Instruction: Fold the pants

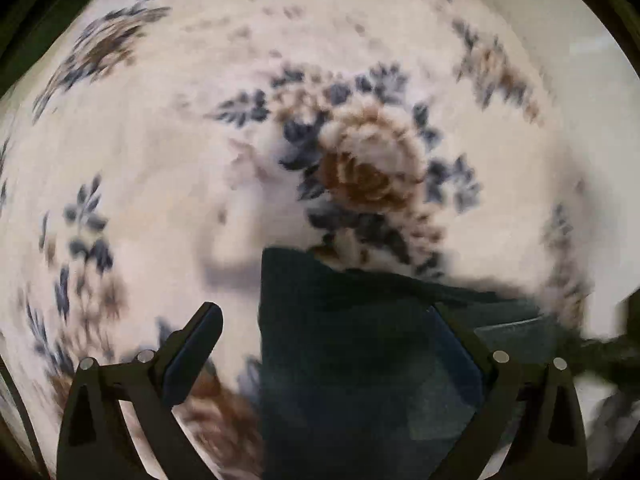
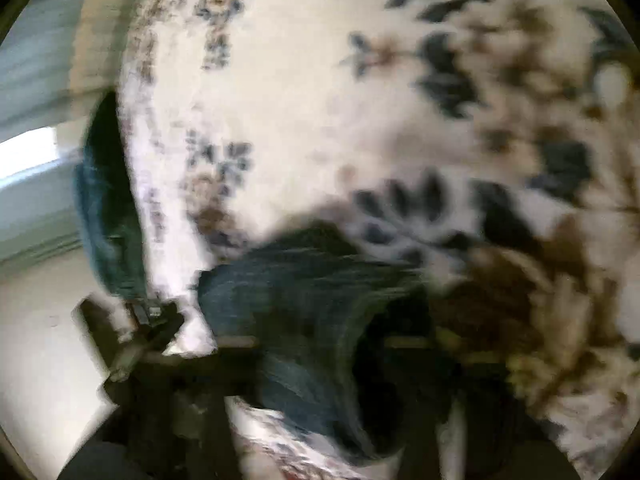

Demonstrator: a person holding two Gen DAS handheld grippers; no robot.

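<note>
Dark teal pants (image 1: 360,360) lie on a floral bedspread (image 1: 160,160), one straight edge running up the lower middle of the left wrist view. My left gripper (image 1: 330,322) points down over them, open wide: the left finger (image 1: 200,344) is over the bedspread and the right finger (image 1: 456,344) over the fabric. The right wrist view is badly blurred. There a bunched fold of the pants (image 2: 296,280) runs down between the dark fingers of my right gripper (image 2: 320,364), which looks shut on it.
More teal cloth (image 2: 104,200) hangs over the bed's left edge. Pale floor (image 2: 44,320) and a bright wall (image 2: 32,160) lie beyond it. A dark blurred shape (image 1: 628,320) enters at the right edge of the left wrist view.
</note>
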